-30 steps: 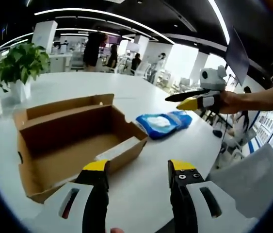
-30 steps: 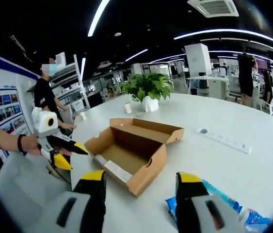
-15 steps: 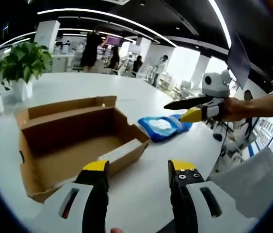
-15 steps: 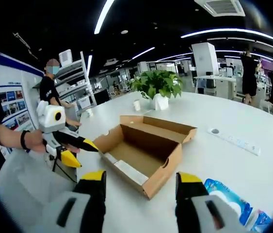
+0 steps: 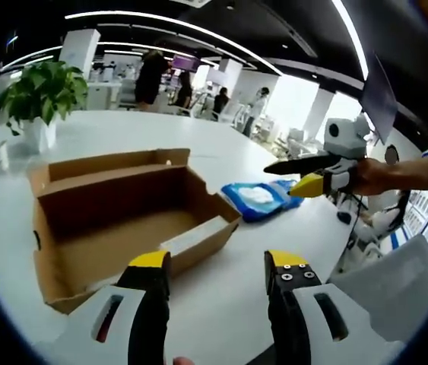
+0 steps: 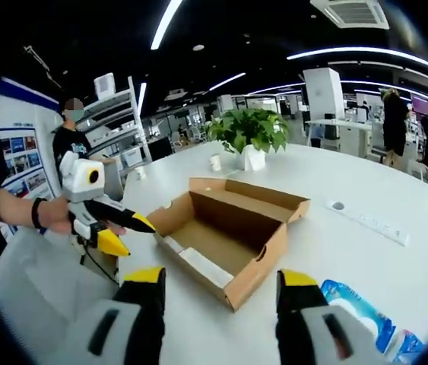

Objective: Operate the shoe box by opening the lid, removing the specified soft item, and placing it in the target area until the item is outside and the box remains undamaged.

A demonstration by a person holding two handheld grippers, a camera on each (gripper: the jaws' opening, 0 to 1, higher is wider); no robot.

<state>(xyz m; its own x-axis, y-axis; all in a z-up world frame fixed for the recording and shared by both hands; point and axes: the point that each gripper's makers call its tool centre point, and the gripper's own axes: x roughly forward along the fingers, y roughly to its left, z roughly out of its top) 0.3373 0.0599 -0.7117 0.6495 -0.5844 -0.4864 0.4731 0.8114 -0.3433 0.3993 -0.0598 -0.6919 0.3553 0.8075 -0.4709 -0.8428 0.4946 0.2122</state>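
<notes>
An open brown cardboard shoe box (image 5: 115,220) lies on the white table (image 5: 221,152), its inside bare apart from a white strip along one wall; it also shows in the right gripper view (image 6: 225,232). A blue soft pack (image 5: 261,199) rests on the table beside the box, outside it, and appears at the lower right as the blue pack (image 6: 358,312). My left gripper (image 5: 217,262) is open above the table near the box's front corner. My right gripper (image 6: 217,277) is open too, with nothing between its jaws. Each gripper appears in the other's view, held off the table's edge.
A potted green plant (image 5: 39,95) in a white pot stands at the far side of the table, also as the plant (image 6: 250,133). A white power strip (image 6: 369,224) lies on the table. A person (image 6: 69,144) stands by shelves; others stand far back.
Both views have shifted slightly with the hands. The box and the blue pack have stayed where they were, and both grippers remain open.
</notes>
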